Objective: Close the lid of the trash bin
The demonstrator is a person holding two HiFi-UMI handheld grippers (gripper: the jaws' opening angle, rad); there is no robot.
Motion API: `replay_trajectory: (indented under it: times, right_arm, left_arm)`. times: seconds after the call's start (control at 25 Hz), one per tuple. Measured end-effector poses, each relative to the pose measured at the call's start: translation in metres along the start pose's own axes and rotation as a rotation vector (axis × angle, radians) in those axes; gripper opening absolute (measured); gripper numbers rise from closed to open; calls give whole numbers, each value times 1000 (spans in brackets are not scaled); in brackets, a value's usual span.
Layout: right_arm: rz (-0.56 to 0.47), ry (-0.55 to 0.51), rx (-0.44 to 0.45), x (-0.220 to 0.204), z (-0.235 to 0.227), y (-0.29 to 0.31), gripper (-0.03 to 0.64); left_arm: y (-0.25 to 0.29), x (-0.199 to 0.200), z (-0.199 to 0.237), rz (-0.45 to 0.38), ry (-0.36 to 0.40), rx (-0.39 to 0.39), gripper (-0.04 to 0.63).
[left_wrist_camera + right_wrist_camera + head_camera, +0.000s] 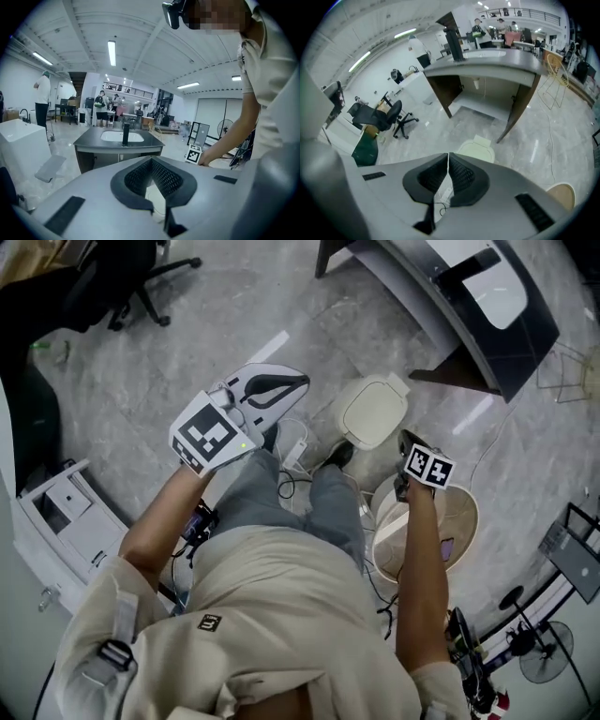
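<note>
The cream plastic trash bin lid (375, 412) looks flat already, so I'd lift clear gently: my left fingers (166, 177) and right fingers (461, 176) are closed, empty.

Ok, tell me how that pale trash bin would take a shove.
The trash bin looks like thin plastic, so probably light. On the glossy floor it would likely slide. Its lid lies shut, so it shouldn't flap.
</note>
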State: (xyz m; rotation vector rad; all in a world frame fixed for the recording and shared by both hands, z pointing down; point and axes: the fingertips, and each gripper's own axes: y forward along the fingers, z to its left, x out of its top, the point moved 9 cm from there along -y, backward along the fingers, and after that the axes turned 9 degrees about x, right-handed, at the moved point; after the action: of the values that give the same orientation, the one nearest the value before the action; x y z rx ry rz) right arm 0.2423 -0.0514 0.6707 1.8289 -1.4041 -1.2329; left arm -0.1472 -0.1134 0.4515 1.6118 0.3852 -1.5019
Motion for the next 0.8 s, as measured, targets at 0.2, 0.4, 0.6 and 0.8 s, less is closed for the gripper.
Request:
replay_trajectory:
  times: [0.2,0.4,0.6,0.8]
  right_arm:
    - [-258,-86,25,43,61,-88,26]
    - [-520,-181,7,72,119,-183,25]
    - [-722,-303,-64,78,166,-277,25]
    - [-878,-387,-138,61,199,-351,23]
  left_arm:
    - [-31,44,1,-67,31,-17,15]
    - [-59,90,-4,-135,66,-36,15]
    - [-77,134,-12,-206,78,-46,15]
    - [-82,166,-32,-268,139,-106,15]
